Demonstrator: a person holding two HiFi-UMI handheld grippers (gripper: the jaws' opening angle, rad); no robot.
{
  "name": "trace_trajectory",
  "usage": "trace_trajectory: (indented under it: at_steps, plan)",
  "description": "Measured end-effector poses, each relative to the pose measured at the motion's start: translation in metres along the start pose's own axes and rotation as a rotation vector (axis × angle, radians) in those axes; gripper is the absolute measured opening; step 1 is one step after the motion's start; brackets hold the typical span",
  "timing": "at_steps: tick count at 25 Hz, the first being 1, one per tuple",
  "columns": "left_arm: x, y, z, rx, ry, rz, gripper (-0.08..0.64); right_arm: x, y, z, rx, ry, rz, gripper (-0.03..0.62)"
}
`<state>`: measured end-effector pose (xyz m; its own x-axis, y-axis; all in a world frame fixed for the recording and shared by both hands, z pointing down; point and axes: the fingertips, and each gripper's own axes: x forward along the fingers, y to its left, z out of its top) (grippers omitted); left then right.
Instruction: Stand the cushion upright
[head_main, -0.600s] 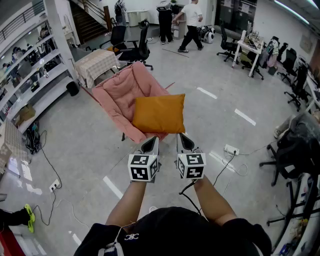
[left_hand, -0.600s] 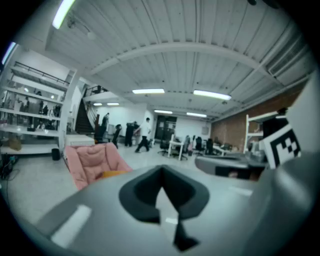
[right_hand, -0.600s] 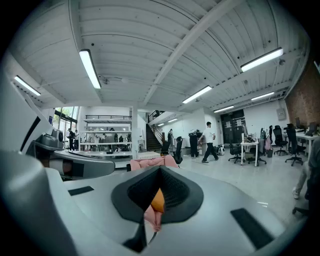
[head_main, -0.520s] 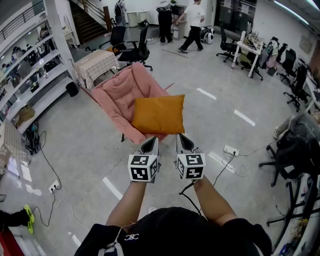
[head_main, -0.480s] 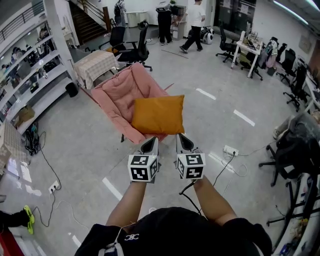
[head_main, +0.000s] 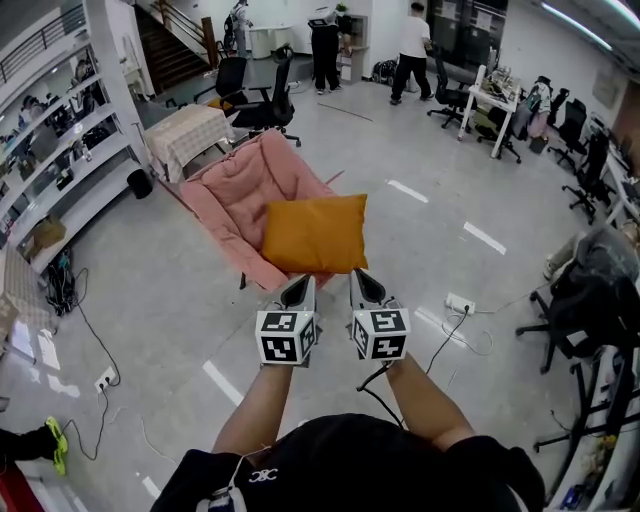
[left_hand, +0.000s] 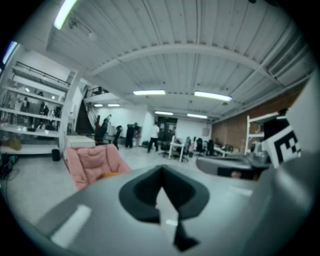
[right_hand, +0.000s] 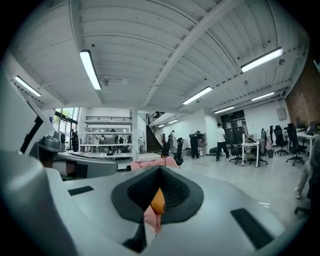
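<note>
Our left tongs (head_main: 299, 288) and right tongs (head_main: 363, 283) stay closed and empty, the orange cushion (head_main: 313, 233) untouched on its pink chair (head_main: 232, 190).

— What does the person wear?
— A black short-sleeved top (head_main: 340, 462), with a small white mark (head_main: 262, 476) by the left sleeve, perhaps a logo.
— And the tools?
— The left gripper (head_main: 300, 284) and right gripper (head_main: 362, 280) are grey and taper to points. Each carries a white cube (head_main: 287, 336) of black square markers. A black cable (head_main: 374, 384) trails from the right one.
</note>
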<state>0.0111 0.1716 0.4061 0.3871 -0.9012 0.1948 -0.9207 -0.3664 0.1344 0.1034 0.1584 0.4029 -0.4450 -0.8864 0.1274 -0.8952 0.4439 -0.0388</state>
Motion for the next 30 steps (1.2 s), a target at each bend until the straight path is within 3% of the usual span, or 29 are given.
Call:
trace_trajectory:
  at_steps: [20, 30]
  plan:
    - [-0.005, 0.074, -0.021, -0.025, 0.034, -0.044, -0.003, 0.044, 0.046, -0.022, 0.02, 0.024, -0.072, -0.002]
    - [0.038, 0.116, -0.014, -0.028, 0.041, -0.02, -0.003, 0.107, 0.032, -0.021, 0.03, 0.038, -0.062, -0.002]
